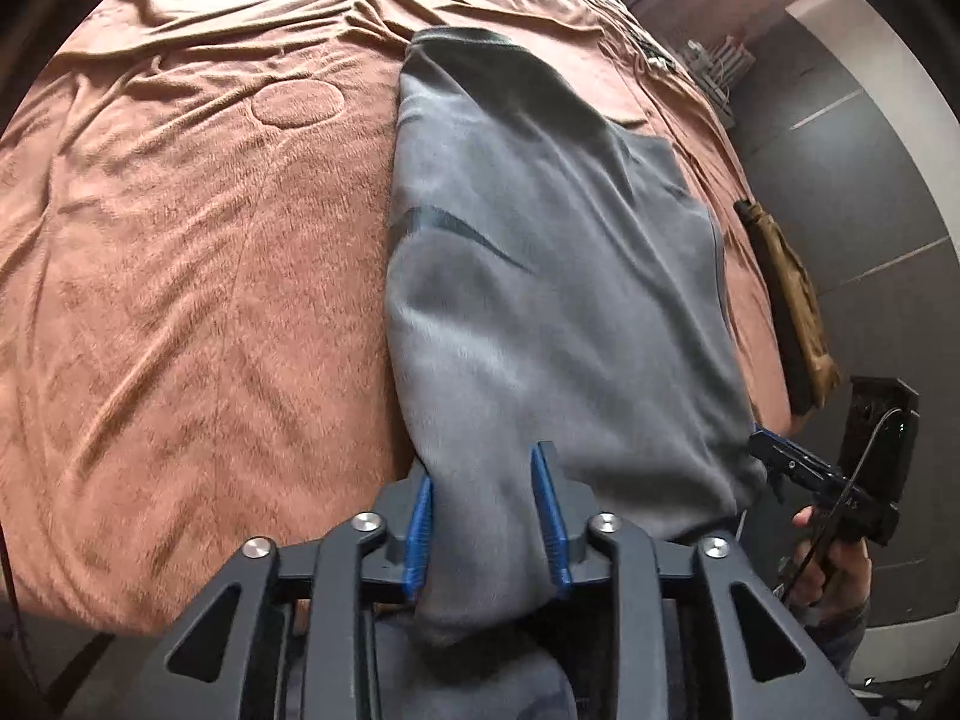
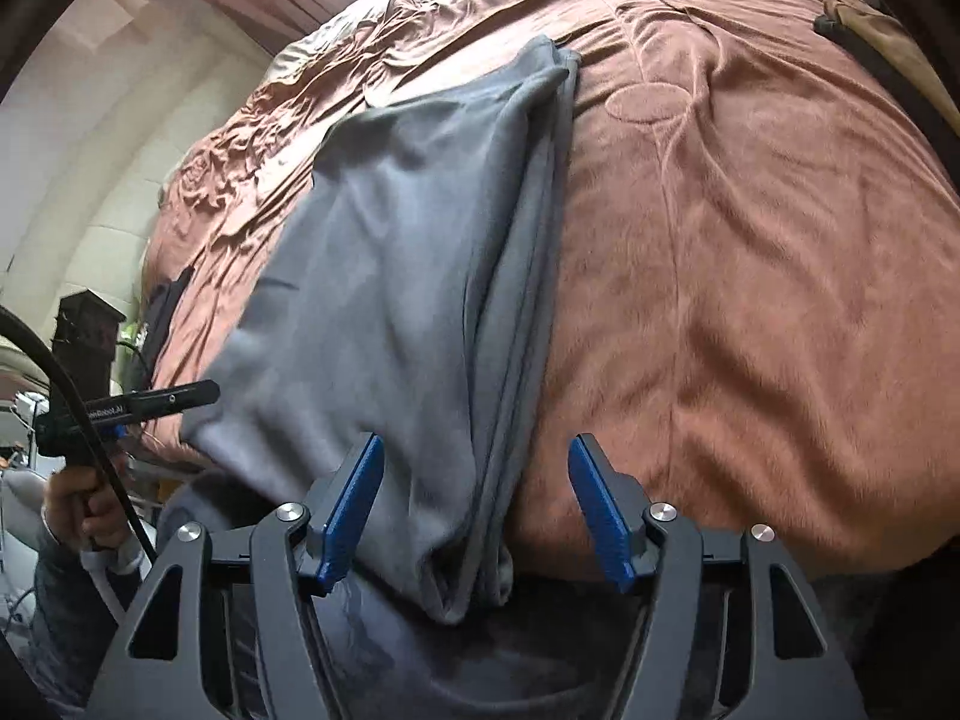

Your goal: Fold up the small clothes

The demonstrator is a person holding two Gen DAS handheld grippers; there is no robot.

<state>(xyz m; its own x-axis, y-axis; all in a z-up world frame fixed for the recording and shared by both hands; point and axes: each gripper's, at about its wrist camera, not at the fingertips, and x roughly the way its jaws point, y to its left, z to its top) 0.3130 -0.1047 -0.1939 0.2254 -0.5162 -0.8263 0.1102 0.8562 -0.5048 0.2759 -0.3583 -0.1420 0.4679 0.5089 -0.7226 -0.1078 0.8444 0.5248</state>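
Observation:
A grey garment (image 1: 540, 276) lies folded lengthwise on a brown bedspread (image 1: 180, 300), its near end hanging over the bed's front edge. My left gripper (image 1: 489, 516) has its blue pads on either side of the near left corner, with cloth filling the gap. My right gripper (image 2: 477, 510) is open wide around the garment's (image 2: 396, 276) near right corner, where stacked folded edges bunch together; the right pad stands clear of the cloth. Each gripper shows in the other's view: the right one (image 1: 774, 456), the left one (image 2: 204, 393).
The bedspread (image 2: 750, 300) is wrinkled toward the far side. A tan and black bag (image 1: 792, 312) lies at the bed's right edge, also in the right wrist view (image 2: 888, 42). A dark item (image 2: 168, 306) lies at the left edge. Grey floor (image 1: 870, 192) is to the right.

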